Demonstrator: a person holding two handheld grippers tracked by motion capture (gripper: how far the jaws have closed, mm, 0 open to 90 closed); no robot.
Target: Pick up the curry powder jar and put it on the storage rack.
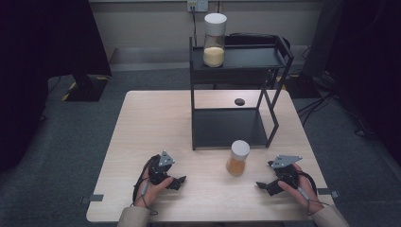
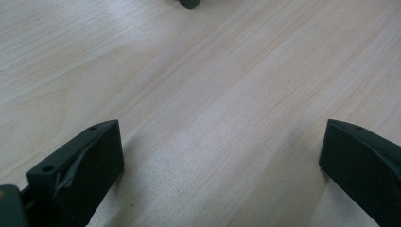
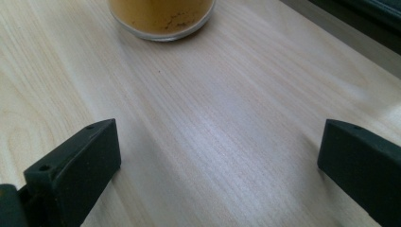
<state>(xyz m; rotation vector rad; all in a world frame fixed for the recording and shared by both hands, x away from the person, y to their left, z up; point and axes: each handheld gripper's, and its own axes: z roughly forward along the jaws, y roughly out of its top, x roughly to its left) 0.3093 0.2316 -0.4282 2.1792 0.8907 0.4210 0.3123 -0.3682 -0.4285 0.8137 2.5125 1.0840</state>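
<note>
A glass jar (image 1: 238, 158) with a white lid and orange-brown powder stands on the wooden table (image 1: 156, 118), just in front of a black two-level rack (image 1: 231, 127). A taller jar (image 1: 214, 40) of pale yellow grains sits on the rack's top shelf. My left gripper (image 1: 179, 182) rests near the table's front edge, left of the small jar, jaws wide open over bare wood (image 2: 217, 127). My right gripper (image 1: 263, 185) lies right of the jar, open as well, with the jar's base (image 3: 161, 19) ahead of its jaws.
A small black round object (image 1: 239, 101) lies on the table behind the rack's lower shelf. A rack foot (image 2: 189, 4) shows at the top of the left gripper view. Dark floor and equipment surround the table; cables run at the right.
</note>
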